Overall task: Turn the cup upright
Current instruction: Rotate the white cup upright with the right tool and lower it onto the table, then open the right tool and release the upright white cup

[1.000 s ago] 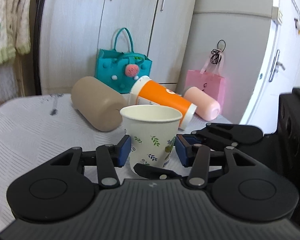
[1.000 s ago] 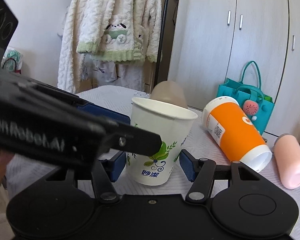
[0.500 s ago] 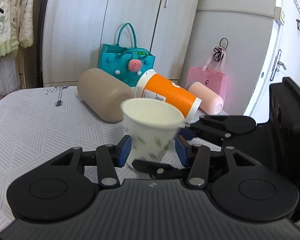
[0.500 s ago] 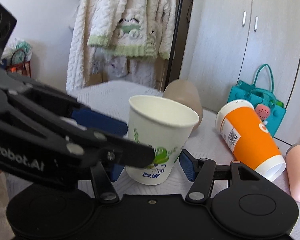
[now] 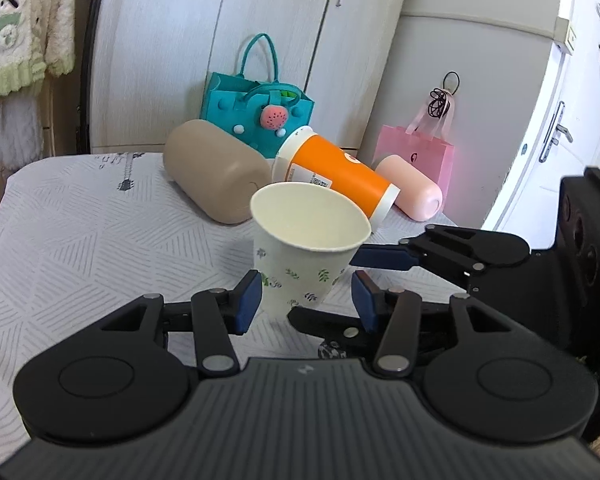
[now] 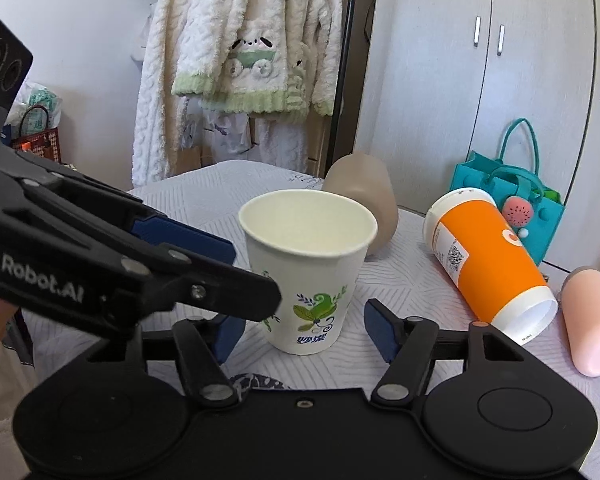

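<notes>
The left gripper (image 6: 188,252) reads "nRobot.AI"; the cup (image 6: 310,276) bears blue characters under a green leaf. Four cups lie or stand on the table (image 5: 80,240). Both grippers gape, cup mouth-up between them; right gripper (image 6: 304,334) at 6 o'clock.

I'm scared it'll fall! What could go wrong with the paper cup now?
The paper cup is empty and light, and the open left tongs and right tongs both straddle it. A bump while pulling away could tip it over. The orange cup lies on its side close by and might roll if nudged.
</notes>
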